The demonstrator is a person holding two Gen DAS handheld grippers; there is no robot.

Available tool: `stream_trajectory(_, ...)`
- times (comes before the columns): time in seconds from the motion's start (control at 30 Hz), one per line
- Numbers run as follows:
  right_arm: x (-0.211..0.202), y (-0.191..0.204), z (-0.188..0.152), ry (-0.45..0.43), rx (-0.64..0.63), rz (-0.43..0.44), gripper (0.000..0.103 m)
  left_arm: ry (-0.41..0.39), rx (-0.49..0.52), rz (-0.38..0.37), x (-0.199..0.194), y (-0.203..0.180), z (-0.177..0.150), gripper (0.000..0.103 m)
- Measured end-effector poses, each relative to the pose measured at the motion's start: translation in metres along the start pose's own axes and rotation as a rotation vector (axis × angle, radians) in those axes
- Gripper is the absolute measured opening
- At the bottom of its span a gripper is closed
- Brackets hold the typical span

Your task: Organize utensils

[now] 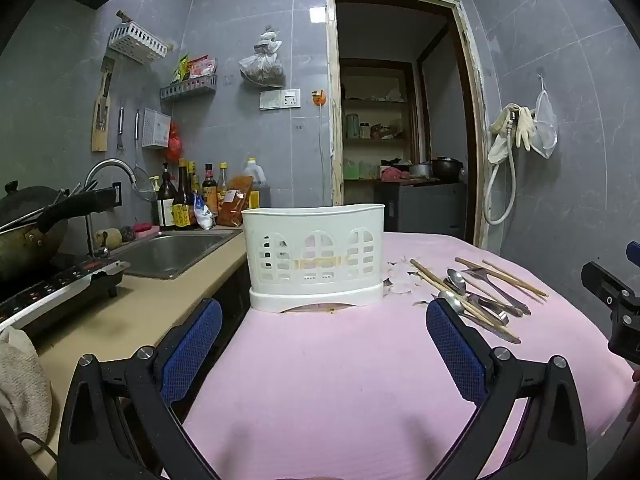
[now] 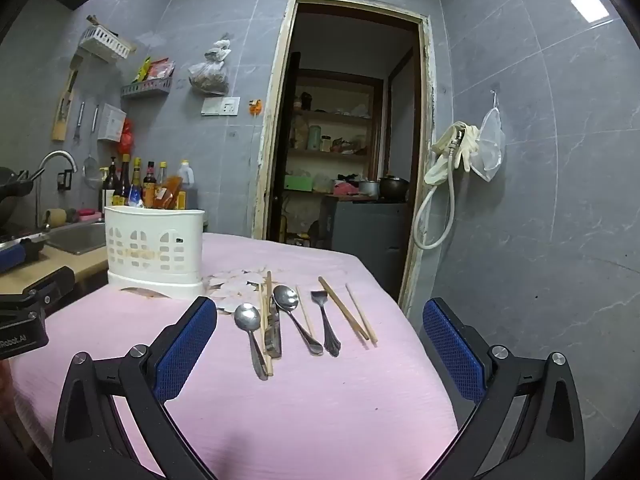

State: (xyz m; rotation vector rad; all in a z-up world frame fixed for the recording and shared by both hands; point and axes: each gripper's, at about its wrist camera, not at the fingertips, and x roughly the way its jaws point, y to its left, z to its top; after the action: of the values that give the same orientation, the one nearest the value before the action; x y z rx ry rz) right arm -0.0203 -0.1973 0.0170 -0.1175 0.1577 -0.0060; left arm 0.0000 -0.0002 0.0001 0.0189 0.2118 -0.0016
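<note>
A white slotted utensil holder (image 1: 314, 256) stands upright on the pink tablecloth (image 1: 320, 368); it also shows in the right wrist view (image 2: 154, 250). Right of it lie loose utensils: two spoons (image 2: 248, 318) (image 2: 286, 298), a knife (image 2: 274, 332), a fork (image 2: 322, 308) and several wooden chopsticks (image 2: 344, 308); they also show in the left wrist view (image 1: 476, 296). My left gripper (image 1: 324, 356) is open and empty, short of the holder. My right gripper (image 2: 320, 350) is open and empty, just short of the utensils.
A sink (image 1: 176, 250) with a faucet, sauce bottles (image 1: 188, 196), a wok (image 1: 28, 224) and an induction cooker (image 1: 60, 284) sit on the counter to the left. A doorway (image 1: 400, 120) is behind the table. The table's right edge drops off beside the wall.
</note>
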Motion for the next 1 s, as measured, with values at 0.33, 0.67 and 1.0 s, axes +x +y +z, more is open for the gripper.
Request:
stream_trajectory(0.33,0.0037,-0.0004,-0.001,0.004,0.005,0.002,0.103,0.001,-0.002,0.0,-0.001,0.0,0.0,0.101)
stream_trajectory(0.67,0.0041,-0.0004,-0.0009,0.005,0.006,0.001,0.103,0.007,-0.003,-0.001,-0.0003,0.0004,0.0004,0.1)
stream_trajectory(1.0,0.0047,0.0041,-0.0016,0.01,0.003,0.006,0.103,0.012,0.0,-0.001,0.0007,-0.0004,0.0005,0.1)
